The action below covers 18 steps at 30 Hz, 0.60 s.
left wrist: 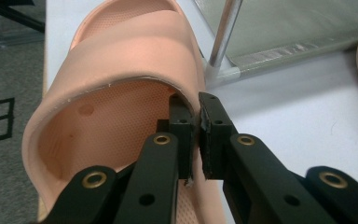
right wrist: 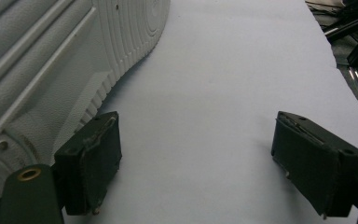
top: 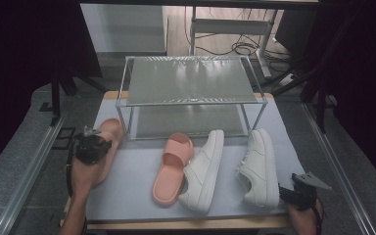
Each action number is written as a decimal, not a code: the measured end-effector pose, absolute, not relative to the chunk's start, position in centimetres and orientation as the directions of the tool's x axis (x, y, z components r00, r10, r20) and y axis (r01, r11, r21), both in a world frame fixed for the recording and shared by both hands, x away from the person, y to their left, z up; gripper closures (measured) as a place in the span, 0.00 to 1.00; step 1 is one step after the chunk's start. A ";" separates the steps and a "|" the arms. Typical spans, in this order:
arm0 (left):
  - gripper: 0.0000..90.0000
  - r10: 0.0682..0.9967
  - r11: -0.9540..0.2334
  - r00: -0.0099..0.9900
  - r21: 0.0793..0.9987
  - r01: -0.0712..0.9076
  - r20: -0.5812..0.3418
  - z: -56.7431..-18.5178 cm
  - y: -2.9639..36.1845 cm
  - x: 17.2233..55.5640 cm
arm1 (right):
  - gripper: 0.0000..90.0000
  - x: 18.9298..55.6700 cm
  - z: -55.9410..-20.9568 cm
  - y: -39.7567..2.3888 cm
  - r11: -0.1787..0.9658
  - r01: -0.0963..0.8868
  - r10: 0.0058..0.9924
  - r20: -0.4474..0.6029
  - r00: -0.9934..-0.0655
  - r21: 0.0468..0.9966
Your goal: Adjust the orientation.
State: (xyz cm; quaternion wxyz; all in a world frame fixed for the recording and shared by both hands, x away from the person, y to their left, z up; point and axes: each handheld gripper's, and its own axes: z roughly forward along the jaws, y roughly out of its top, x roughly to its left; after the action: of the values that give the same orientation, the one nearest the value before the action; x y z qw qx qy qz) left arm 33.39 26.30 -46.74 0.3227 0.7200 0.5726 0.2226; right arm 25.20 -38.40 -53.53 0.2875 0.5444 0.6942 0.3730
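1. The pink slipper is lying at the left of the high view, on the table's left edge just beside the rack's corner leg.
2. It is looking like light, soft foam that is bending easily; its strap edge seems the best place to grip.
3. The left gripper is pinching that strap edge, jaws nearly together.
4. The right gripper is hovering spread wide at lower right, beside the white sneaker.

The mat is free left of the middle slide. Right of it two sneakers block. Behind it stands the rack.
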 end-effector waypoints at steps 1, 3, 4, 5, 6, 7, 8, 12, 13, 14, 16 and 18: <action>0.94 0.968 -0.136 0.245 0.720 0.681 -0.049 -46.7 26.3 33.4 | 0.17 25.2 -53.5 -38.4 0.129 0.541 0.970 0.007 -0.242 0.831; 0.94 0.969 -0.141 0.242 0.722 0.677 -0.038 -46.5 26.4 33.0 | 0.17 25.2 -53.5 -38.4 0.129 0.541 0.970 0.007 -0.242 0.831; 0.94 0.970 -0.144 0.243 0.724 0.675 -0.033 -46.4 26.4 32.9 | 0.17 25.2 -53.5 -38.4 0.129 0.541 0.970 0.007 -0.242 0.831; 0.94 0.970 -0.147 0.243 0.726 0.672 -0.028 -46.3 26.5 32.6 | 0.17 25.2 -53.5 -38.4 0.129 0.541 0.970 0.007 -0.242 0.831; 0.94 0.969 -0.154 0.246 0.726 0.671 -0.021 -46.2 26.6 32.4 | 0.17 25.2 -53.5 -38.4 0.129 0.541 0.970 0.007 -0.242 0.831; 0.94 0.968 -0.159 0.249 0.725 0.670 -0.018 -46.2 26.6 32.2 | 0.17 25.2 -53.5 -38.4 0.129 0.541 0.970 0.007 -0.242 0.831; 0.94 0.967 -0.161 0.253 0.725 0.669 -0.019 -46.1 26.7 32.0 | 0.17 25.2 -53.5 -38.4 0.129 0.541 0.970 0.007 -0.242 0.831; 0.94 0.964 -0.174 0.266 0.723 0.669 -0.015 -45.9 27.1 31.1 | 0.17 25.2 -53.5 -38.4 0.129 0.541 0.970 0.007 -0.242 0.831; 0.94 0.963 -0.180 0.269 0.721 0.669 -0.010 -45.9 27.2 30.8 | 0.17 25.2 -53.5 -38.4 0.129 0.542 0.970 0.007 -0.242 0.831; 0.94 0.962 -0.184 0.273 0.722 0.668 -0.008 -45.8 27.2 30.5 | 0.17 25.2 -53.5 -38.4 0.129 0.541 0.970 0.007 -0.242 0.831; 0.94 0.960 -0.193 0.279 0.720 0.667 -0.001 -45.7 27.2 30.0 | 0.17 25.2 -53.5 -38.4 0.129 0.541 0.970 0.007 -0.242 0.831; 0.94 0.956 -0.210 0.294 0.719 0.662 0.009 -45.5 27.2 29.1 | 0.17 25.2 -53.5 -38.4 0.128 0.541 0.970 0.007 -0.242 0.831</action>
State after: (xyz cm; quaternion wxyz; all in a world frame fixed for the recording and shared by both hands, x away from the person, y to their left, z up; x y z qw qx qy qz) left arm 29.10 27.16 -45.46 0.3118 0.7413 0.5456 0.2356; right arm 25.20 -38.39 -53.53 0.2874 0.5445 0.6940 0.3732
